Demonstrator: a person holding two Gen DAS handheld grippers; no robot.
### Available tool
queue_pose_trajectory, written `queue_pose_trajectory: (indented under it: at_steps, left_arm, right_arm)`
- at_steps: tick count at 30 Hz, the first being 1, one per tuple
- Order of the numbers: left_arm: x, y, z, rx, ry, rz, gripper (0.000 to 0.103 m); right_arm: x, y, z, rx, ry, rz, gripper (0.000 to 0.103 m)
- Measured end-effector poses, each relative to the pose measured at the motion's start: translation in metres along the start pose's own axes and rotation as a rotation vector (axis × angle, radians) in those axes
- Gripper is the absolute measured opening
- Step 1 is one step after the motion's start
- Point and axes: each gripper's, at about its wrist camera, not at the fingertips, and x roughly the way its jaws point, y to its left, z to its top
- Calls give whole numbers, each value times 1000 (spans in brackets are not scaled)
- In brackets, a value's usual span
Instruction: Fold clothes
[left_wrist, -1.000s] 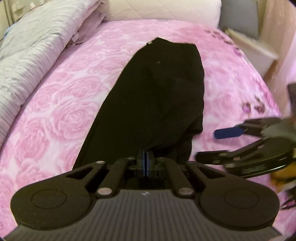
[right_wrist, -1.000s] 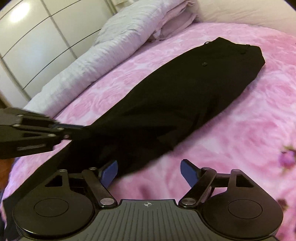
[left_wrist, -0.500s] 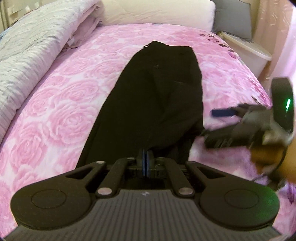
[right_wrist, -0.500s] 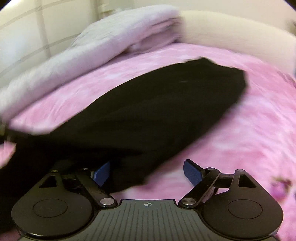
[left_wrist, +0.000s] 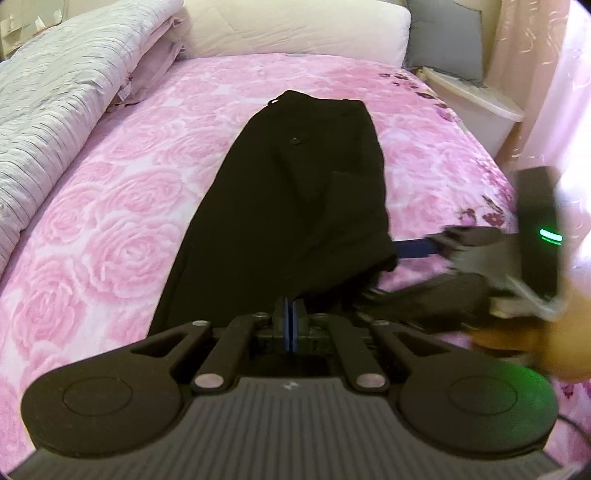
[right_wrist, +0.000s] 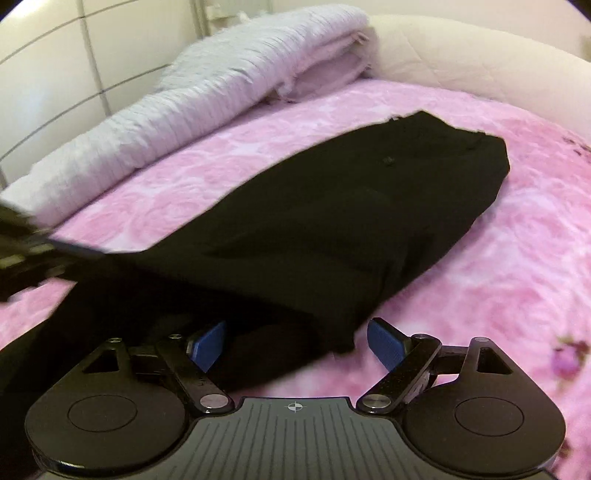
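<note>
Left wrist view shows us black trousers (left_wrist: 295, 206) lying lengthwise on a bed with a pink rose-patterned cover (left_wrist: 110, 206), the waistband at the far end and the leg end nearest us. Our left gripper (left_wrist: 290, 325) has its blue fingers (left_wrist: 287, 321) pressed together on the near end of the trousers, the cloth pinched between them. Just right of the trousers, our right gripper (left_wrist: 388, 269) reaches in at the near right edge of the cloth, blurred. From the right wrist view, that gripper (right_wrist: 295, 343) has its fingers (right_wrist: 386, 345) spread wide, with a fold of the trousers (right_wrist: 332, 221) lying between them, not clamped. Left of the trousers a folded pale striped quilt (left_wrist: 48, 110) lies along the bed's edge, and beyond the waistband sits a cream headboard (left_wrist: 295, 29).
</note>
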Motion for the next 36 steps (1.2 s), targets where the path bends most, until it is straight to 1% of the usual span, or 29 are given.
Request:
queue_pose_trajectory:
  at_steps: [2, 4, 6, 9, 11, 12, 14, 16, 19, 21, 23, 25, 27, 29, 31, 33, 36]
  left_arm:
    - [0, -6, -3, 16, 2, -7, 1]
    - [1, -13, -5, 41, 6, -19, 1]
    - [2, -34, -8, 128, 16, -54, 1]
    - [9, -73, -20, 325, 57, -89, 2]
    - [16, -99, -32, 462, 95, -105, 2]
    - [20, -107, -37, 506, 112, -108, 3]
    - [26, -118, -46, 554, 144, -108, 4]
    - [26, -122, -51, 562, 158, -111, 6]
    - [20, -116, -54, 508, 167, -109, 7]
    - [13, -108, -51, 456, 167, -104, 8]
    - [2, -95, -48, 361, 151, -106, 9]
    - [-10, -73, -45, 233, 127, -95, 10]
    - [-22, -47, -45, 101, 105, -72, 14]
    - [-33, -20, -49, -2, 95, -17, 18]
    - [-41, 5, -59, -72, 103, 70, 19]
    - [-43, 32, -72, -145, 135, 158, 20]
    - [-37, 65, -95, -206, 181, 250, 20]
  right_arm:
    - [12, -9, 5, 51, -5, -32, 86]
    - [5, -29, 9, 62, -26, -89, 86]
    - [-5, -50, 11, 73, -45, -146, 86]
    - [-38, -74, 2, 49, -43, -170, 86]
    - [-54, -85, -8, 38, -22, -170, 86]
    - [-59, -89, -12, 39, -8, -168, 86]
    - [-63, -91, -16, 37, 13, -173, 86]
    - [-67, -90, -18, 31, 22, -176, 86]
    - [-73, -84, -19, -6, 50, -194, 86]
    - [-83, -86, -25, -19, 87, -201, 86]
    - [-87, -90, -24, -19, 122, -163, 86]
    - [-75, -87, -15, -60, 148, -105, 86]
    - [-63, -85, -5, -100, 173, -46, 86]
    - [-51, -83, 5, -141, 199, 13, 86]
    - [-40, -80, 14, -181, 225, 71, 86]
    - [-28, -78, 24, -221, 250, 130, 86]
    - [-10, -75, 38, -282, 288, 219, 86]
